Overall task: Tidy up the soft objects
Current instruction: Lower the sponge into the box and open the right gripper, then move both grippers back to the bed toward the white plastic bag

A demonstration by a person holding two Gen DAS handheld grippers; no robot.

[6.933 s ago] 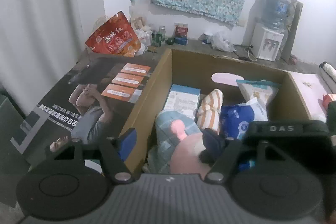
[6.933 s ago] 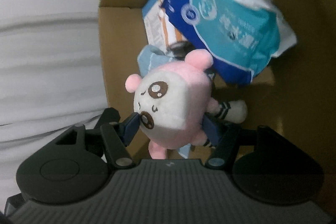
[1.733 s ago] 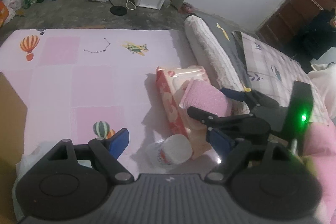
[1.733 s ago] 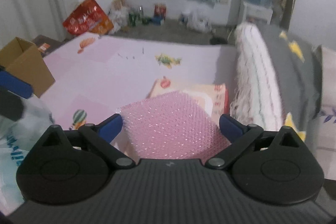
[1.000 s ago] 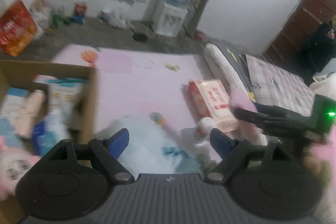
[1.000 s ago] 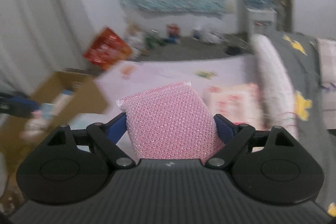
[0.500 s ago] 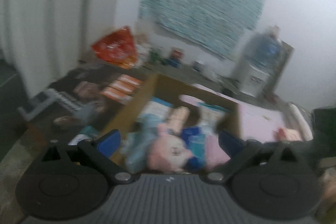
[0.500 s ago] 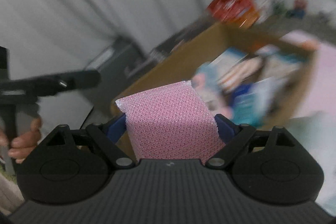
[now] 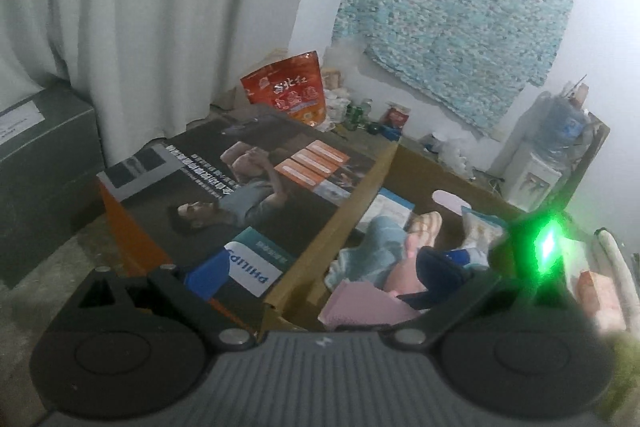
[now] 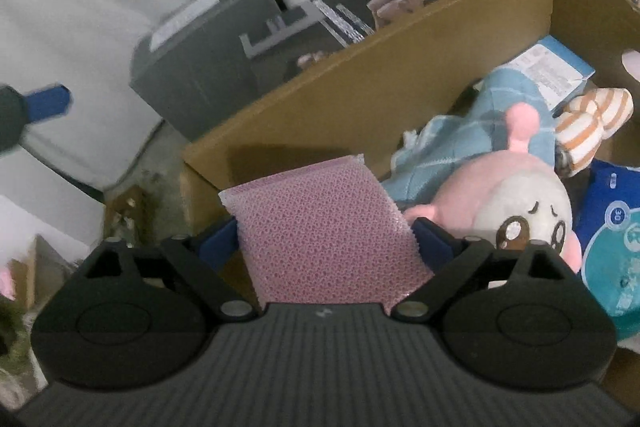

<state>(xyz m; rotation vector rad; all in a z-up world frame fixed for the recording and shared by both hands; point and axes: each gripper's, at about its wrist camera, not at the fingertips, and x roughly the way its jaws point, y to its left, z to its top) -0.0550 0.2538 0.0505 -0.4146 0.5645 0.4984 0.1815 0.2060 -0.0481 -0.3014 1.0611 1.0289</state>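
My right gripper [image 10: 324, 243] carries a pink mesh sponge [image 10: 324, 223] between its blue pads, just above the near corner of the brown cardboard box [image 10: 360, 87]. Its jaws are opening, and the pads still touch the sponge's sides. Inside the box lie a pink and white plush [image 10: 520, 203], a blue plaid cloth [image 10: 480, 115], a striped soft toy [image 10: 592, 119] and a blue tissue pack [image 10: 616, 227]. My left gripper [image 9: 320, 271] stands open and empty beside the box's [image 9: 384, 163] left wall. Its view shows the sponge [image 9: 360, 307] low in the box corner, with the right gripper's green light behind.
A flat printed carton [image 9: 240, 195] lies left of the box, with a grey case [image 9: 40, 163] and a white curtain behind it. A red bag [image 9: 292, 91] and small bottles stand at the wall. A water dispenser [image 9: 536, 179] is at the back right. A pink tissue pack [image 9: 600, 291] lies at the right.
Both grippers swung left from the pink mat to the cardboard box. The right one brought the sponge along and tipped down over the box's near corner.
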